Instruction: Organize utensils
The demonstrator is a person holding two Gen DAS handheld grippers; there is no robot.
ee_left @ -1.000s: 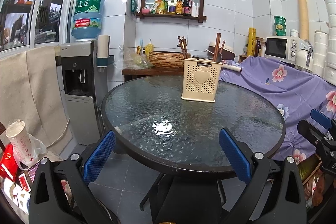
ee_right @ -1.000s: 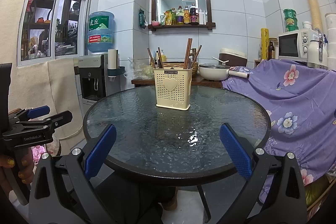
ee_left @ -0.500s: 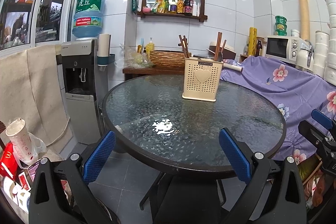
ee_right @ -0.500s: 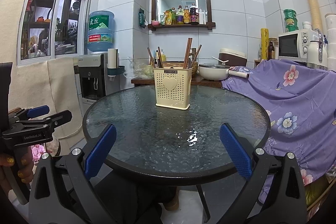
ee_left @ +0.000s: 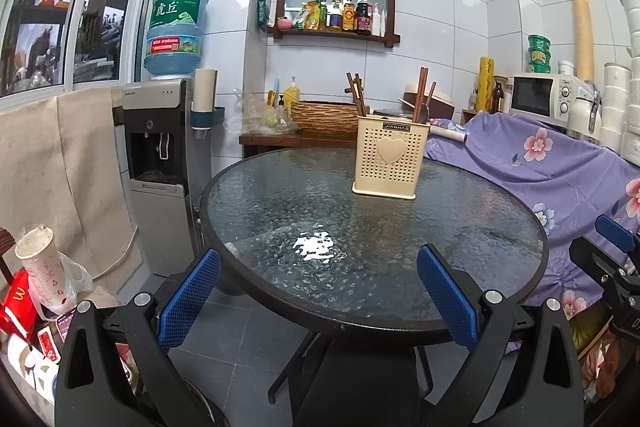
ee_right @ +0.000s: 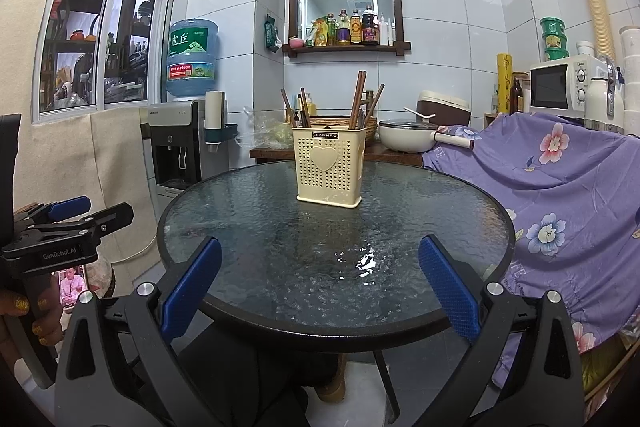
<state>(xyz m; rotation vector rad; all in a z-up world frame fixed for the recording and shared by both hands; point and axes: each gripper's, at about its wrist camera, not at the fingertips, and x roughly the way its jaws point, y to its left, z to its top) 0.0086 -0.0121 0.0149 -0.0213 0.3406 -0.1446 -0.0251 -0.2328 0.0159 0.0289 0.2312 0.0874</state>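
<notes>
While the cream holder (ee_left: 386, 159) stands upright on the far half of the round glass table (ee_left: 280, 195), several brown chopsticks (ee_right: 357, 99) lean out of its top, grouped toward its left and right ends. What else sits inside the holder cannot be made out through the perforated wall.

Left gripper (ee_left: 318, 291): jaws spread wide, nothing between them, touching nothing. It is held at the near edge of the table, well apart from the holder, which lies ahead and slightly to the right.

Right gripper (ee_right: 320, 287): jaws likewise spread wide and empty, held at the near table edge, with the holder straight ahead and well apart.

From the right wrist view, the left gripper appears at the left border, held by a hand (ee_right: 24, 311) that is cut off by the frame. From the left wrist view, only part of the right gripper shows at the right border.

Behind the table, a purple flowered cloth (ee_right: 560, 187) hides whatever it covers.
</notes>
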